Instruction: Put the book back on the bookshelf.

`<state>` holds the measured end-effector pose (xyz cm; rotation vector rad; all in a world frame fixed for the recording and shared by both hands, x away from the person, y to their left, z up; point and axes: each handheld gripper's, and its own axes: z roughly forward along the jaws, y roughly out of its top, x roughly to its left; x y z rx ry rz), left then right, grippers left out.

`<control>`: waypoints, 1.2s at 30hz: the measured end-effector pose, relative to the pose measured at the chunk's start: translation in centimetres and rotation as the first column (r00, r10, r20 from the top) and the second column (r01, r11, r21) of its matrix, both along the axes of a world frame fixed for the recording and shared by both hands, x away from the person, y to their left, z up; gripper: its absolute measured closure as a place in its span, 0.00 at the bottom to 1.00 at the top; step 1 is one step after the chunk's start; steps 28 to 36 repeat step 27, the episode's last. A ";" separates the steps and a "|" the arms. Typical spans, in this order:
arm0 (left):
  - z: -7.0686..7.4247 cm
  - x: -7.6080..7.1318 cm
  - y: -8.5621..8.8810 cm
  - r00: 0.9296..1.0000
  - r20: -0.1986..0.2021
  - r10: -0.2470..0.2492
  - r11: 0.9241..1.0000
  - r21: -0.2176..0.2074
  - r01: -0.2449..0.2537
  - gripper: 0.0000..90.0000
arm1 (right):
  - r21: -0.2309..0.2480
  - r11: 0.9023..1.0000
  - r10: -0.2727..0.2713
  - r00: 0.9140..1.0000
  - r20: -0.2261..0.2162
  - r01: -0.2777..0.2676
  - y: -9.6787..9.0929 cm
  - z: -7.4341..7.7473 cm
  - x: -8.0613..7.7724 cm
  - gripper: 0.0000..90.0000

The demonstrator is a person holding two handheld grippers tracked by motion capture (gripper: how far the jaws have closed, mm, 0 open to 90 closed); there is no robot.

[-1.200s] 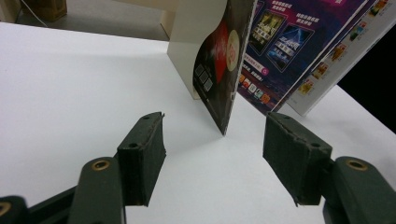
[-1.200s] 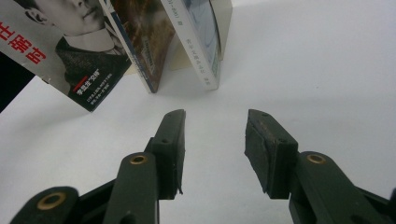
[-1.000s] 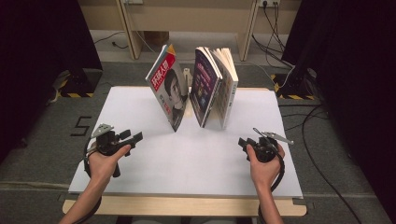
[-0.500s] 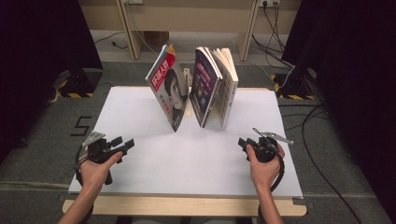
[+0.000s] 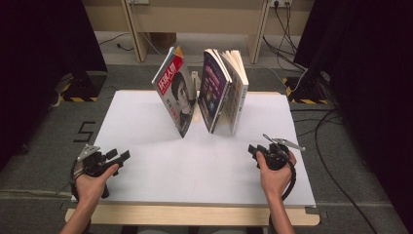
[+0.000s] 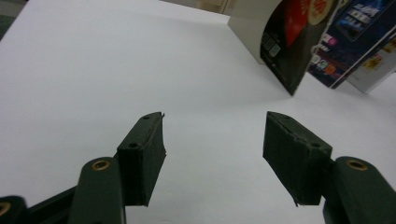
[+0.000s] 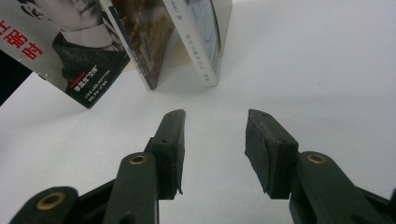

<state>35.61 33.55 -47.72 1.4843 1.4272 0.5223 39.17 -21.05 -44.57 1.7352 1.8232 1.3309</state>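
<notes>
On the white table top (image 5: 146,122), toward its far edge: three printed things stand leaning on their bottom edges, well apart from both grippers.
Magazine (image 5: 176,95): one, with a face and red characters on the cover, tilted so its top leans to the left in the high view; its top is cut off in both gripper views.
Purple-covered book (image 5: 214,90): one, just to the right of the magazine, leaning the other way, the two nearest each other at the bottom.
Pale fanned book (image 5: 237,90): one, against the purple one's far side; whether the two touch is hard to make out.
Hidden: a small pale upright piece (image 5: 195,78) stands behind the gap between magazine and books, perhaps a stand; most of it is covered.
Left gripper (image 5: 122,157): one, at the table's left edge near the person's side, jaws spread wide with bare table between them in the left gripper view (image 6: 212,154); its hand (image 5: 90,183) partly hides the body.
Right gripper (image 5: 254,151): one, near the right front of the table, jaws parted and holding nothing in the right gripper view (image 7: 214,151); its cable loops under the hand (image 5: 275,178).
Count: two grippers, two hands, three printed things, one table.
</notes>
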 end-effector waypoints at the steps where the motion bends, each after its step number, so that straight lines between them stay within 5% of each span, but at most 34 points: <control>1: -0.2 0.0 0.2 1.000 -0.001 0.005 1.000 0.000 -0.005 0.42 | -0.001 1.000 -0.001 1.000 -0.002 0.001 0.0 0.0 0.0 0.64; 15: -1.6 -0.1 0.8 1.000 0.008 0.026 1.000 -0.014 -0.026 0.42 | -0.017 1.000 -0.005 1.000 -0.024 0.005 0.1 -0.8 0.1 0.64; 36: -1.8 -0.5 0.5 1.000 0.018 0.022 1.000 -0.013 -0.022 0.42 | -0.020 1.000 -0.004 1.000 -0.027 0.004 0.0 -0.9 0.1 0.64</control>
